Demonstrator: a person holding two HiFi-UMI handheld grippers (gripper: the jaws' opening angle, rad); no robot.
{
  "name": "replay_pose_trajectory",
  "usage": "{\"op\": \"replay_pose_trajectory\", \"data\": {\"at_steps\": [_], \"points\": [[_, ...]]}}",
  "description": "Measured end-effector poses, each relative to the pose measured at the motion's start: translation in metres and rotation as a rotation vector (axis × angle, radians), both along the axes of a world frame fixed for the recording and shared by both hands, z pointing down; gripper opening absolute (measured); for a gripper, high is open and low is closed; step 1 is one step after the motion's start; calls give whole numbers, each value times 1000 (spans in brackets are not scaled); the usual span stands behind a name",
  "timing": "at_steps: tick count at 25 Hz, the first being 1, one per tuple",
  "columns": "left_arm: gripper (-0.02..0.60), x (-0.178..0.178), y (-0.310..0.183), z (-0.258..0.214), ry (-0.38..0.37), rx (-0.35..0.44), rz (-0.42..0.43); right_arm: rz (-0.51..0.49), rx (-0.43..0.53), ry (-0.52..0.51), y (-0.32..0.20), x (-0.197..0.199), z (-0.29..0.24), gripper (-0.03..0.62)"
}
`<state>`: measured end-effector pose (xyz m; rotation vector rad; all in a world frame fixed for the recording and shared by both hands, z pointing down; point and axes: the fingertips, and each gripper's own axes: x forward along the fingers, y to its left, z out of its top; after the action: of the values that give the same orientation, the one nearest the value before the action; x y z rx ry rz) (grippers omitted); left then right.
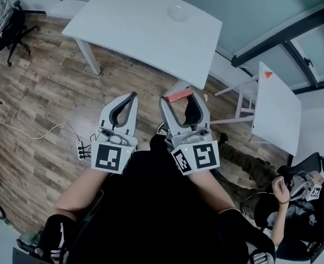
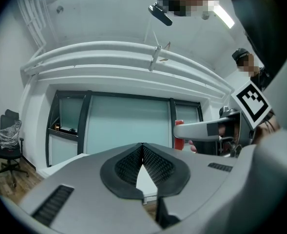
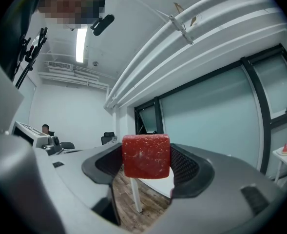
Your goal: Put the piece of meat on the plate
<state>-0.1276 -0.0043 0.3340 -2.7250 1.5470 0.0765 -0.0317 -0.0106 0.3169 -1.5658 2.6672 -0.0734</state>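
A red block of meat (image 3: 145,156) sits clamped between the pads of my right gripper (image 3: 146,165), filling the gap. In the head view the right gripper (image 1: 178,99) is held close to my body above the wooden floor, with the meat (image 1: 179,95) at its tips. Beside it my left gripper (image 1: 133,95) is shut and holds nothing; its tips meet (image 2: 142,147). A pale round plate (image 1: 177,12) lies on the white table (image 1: 134,32) ahead of both grippers. The meat (image 2: 179,141) also shows at the right of the left gripper view.
A second white table (image 1: 277,111) with a small orange cone (image 1: 267,75) stands at the right. A black office chair (image 1: 7,23) is at the far left. A power strip (image 1: 83,149) and cable lie on the floor. Another person (image 1: 294,202) sits at lower right.
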Motion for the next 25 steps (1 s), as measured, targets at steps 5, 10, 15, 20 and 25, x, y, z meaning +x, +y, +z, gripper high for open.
{"op": "replay_pose_trajectory", "data": {"at_steps": [5,10,15,20,25], "points": [[-8,-2,-11,3,-4,-4,8,-20,-2,-7,-13,-9,3,301],[-8,3,-31,5,0,-22,-1,-27,-19,-11,-33,-2,7,301],[-8,6,-58,4,23,3,-17,-29,-31,-21,-65,6,14,301],[-8,26,-103,-2,22,40,-5,-45,-35,-25,-111,22,18,301],[-8,48,-154,9,-49,-12,-4,-65,-35,-28,-164,39,21,301]]}}
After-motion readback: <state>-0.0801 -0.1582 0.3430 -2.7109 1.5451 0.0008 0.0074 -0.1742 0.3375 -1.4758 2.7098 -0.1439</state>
